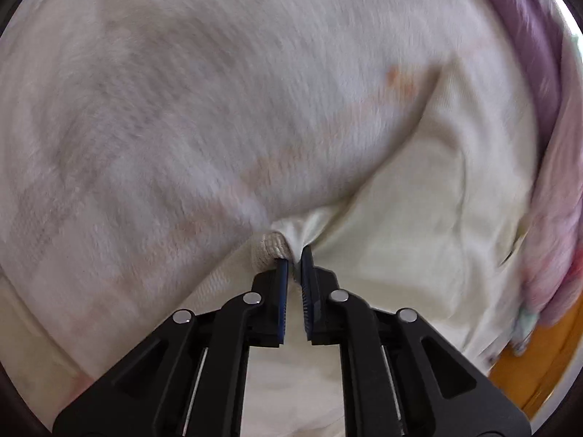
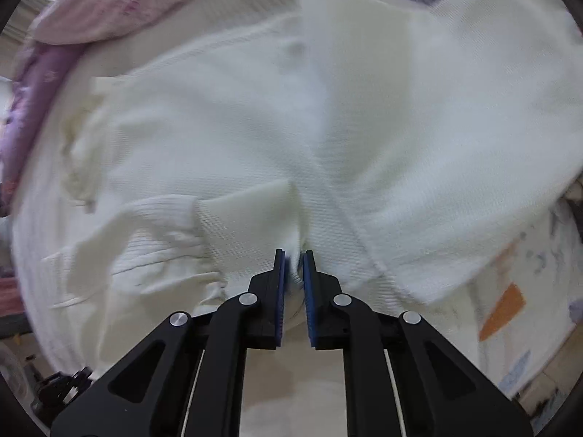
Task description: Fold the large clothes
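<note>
A large cream knitted sweater (image 2: 226, 138) lies spread on a bed, with a ribbed cuff (image 2: 160, 218) at the lower left of the right wrist view. My right gripper (image 2: 293, 255) points down at it, its blue pads pinched on a fold of the knit. In the left wrist view the same cream sweater (image 1: 419, 218) fills the right half, and my left gripper (image 1: 294, 255) is shut on a bunched ribbed edge (image 1: 277, 247) of it. Both views are blurred.
A pale patterned bed sheet (image 1: 164, 109) lies under the garment. A pink and purple quilt (image 1: 546, 116) is bunched along one side, the quilt (image 2: 91, 11) showing at the upper left too. An orange wooden surface (image 1: 543, 364) shows past the bed edge.
</note>
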